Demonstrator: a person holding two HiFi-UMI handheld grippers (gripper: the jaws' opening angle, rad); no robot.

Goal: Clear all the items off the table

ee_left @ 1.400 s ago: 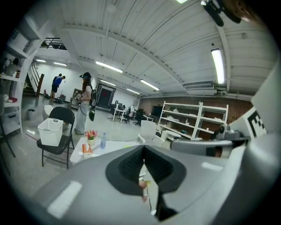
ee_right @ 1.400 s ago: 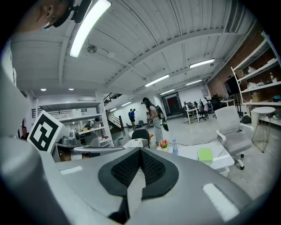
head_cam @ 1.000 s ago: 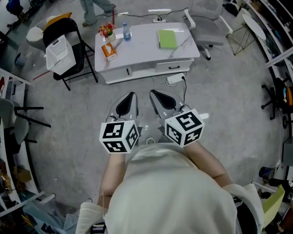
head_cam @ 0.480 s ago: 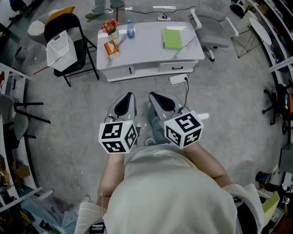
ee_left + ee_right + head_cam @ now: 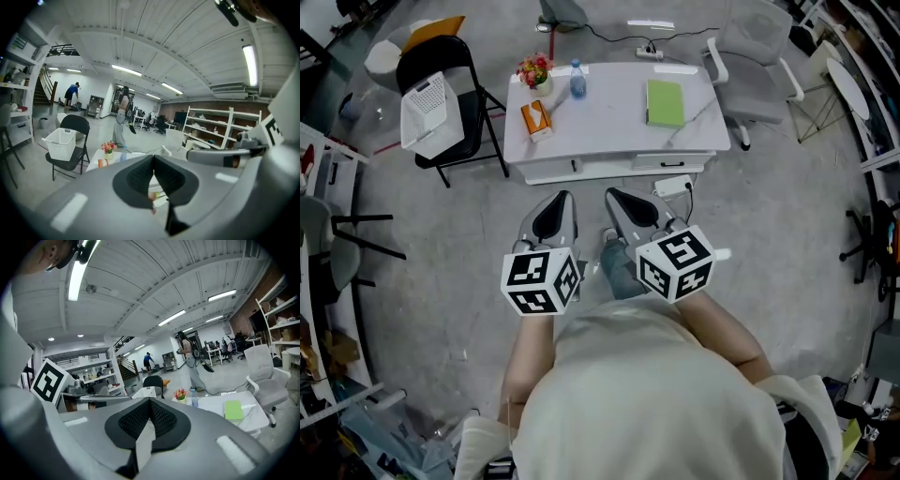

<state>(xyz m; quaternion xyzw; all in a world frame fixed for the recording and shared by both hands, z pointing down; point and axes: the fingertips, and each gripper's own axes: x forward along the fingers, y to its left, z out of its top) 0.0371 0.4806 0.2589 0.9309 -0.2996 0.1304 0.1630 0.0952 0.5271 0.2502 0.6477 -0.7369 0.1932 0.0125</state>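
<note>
Head view looks steeply down on the person's left gripper [image 5: 562,199] and right gripper [image 5: 616,197], held side by side in front of the body over the grey floor [image 5: 441,244]. Both point toward the white bench [image 5: 609,127], which stands well apart from them at the top of the picture. Four things lie on the bench: a green notebook [image 5: 666,102] flat on its right part, an orange box [image 5: 537,120] near the left front edge, a pot of flowers [image 5: 534,72] at the far left corner, and a water bottle [image 5: 577,80] upright just beside the flowers. None of them is touched. A power strip [image 5: 673,186] lies on the floor just beside the bench's near right corner. A black folding chair [image 5: 473,117] stands left of the bench with a white basket [image 5: 425,112] on its seat, and a white office chair [image 5: 755,75] stands at the bench's right end. In the left gripper view the jaws are pressed together with their dark pads meeting and nothing between them; the flowers, the chair and the basket show beyond them, and a person [image 5: 123,119] stands farther back in the hall. In the right gripper view the jaws are likewise fully together and empty, with the notebook, bottle and flowers on the bench visible past them to the right.
</note>
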